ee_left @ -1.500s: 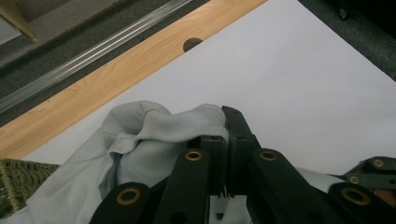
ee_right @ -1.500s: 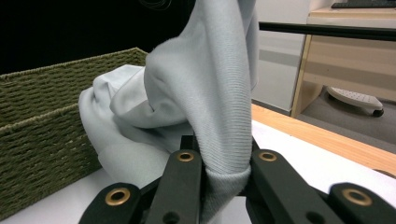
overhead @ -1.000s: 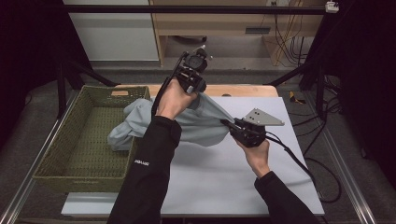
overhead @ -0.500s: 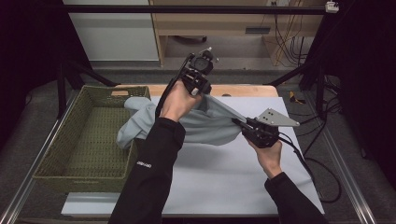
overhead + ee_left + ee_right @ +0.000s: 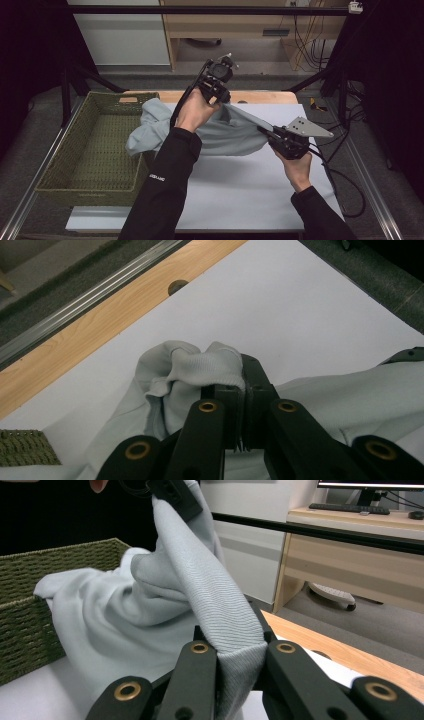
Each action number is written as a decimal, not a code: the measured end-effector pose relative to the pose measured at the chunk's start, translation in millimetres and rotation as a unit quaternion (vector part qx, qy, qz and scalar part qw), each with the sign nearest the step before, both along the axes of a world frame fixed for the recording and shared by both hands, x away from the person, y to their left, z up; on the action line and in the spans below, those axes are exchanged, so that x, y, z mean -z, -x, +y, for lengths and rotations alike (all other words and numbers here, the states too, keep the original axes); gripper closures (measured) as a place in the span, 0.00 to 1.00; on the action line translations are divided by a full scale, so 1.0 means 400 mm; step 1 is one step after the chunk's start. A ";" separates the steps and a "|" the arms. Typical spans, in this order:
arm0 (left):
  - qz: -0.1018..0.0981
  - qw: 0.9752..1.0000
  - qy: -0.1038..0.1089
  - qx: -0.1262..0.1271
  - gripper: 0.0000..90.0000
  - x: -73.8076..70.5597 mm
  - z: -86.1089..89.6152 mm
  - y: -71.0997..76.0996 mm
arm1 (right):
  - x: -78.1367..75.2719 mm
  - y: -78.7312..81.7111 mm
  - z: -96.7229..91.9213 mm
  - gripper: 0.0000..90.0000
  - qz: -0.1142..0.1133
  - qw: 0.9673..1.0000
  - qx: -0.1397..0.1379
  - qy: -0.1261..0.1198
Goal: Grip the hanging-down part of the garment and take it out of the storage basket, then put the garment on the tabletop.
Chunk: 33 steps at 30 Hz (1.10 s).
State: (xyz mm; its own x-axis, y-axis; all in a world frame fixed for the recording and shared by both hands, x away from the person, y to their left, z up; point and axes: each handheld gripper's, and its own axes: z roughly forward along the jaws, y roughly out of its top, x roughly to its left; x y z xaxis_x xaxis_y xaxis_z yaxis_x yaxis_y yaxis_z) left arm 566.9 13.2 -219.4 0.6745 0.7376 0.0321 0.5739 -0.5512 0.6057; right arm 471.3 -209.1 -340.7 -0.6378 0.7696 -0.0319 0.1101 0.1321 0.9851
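1. Table (image 5: 240, 190): one, with a pale top and a wooden strip along the far edge. It should serve as the landing surface, so I judge the cloth is best lowered onto its bare part rather than dragged across it.
2. Basket (image 5: 75, 165): one, green and woven, at the table's left side. Part of the cloth drapes over its right rim; lifting that part over the rim before pulling sideways should stop it snagging on the weave.
3. Garment (image 5: 230, 137): one, a light grey knit, held up between the two grippers and sagging in the middle, its left end hanging into the basket. The step looks like spreading it out, so keep the top edge taut and level.
4. Grippers: two. The left gripper (image 5: 243, 405) is raised near the far edge, jaws closed on a ribbed cuff or hem. The right gripper (image 5: 235, 660) is lower and nearer, jaws clamped on a fold of the same fabric. Moving both apart evenly would avoid tugging the knit out of either grip.
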 end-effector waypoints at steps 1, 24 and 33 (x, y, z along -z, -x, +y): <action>0.002 1.000 0.000 0.000 0.97 0.001 -0.001 0.000 | -0.002 0.000 -0.005 0.96 -0.003 1.000 0.000 0.004; 0.003 1.000 0.007 0.018 0.97 0.015 -0.035 0.002 | -0.010 0.020 -0.034 0.96 -0.018 1.000 0.013 0.000; 0.000 1.000 0.004 0.021 0.97 0.030 -0.032 0.008 | 0.026 0.043 -0.017 0.48 -0.019 1.000 -0.002 -0.019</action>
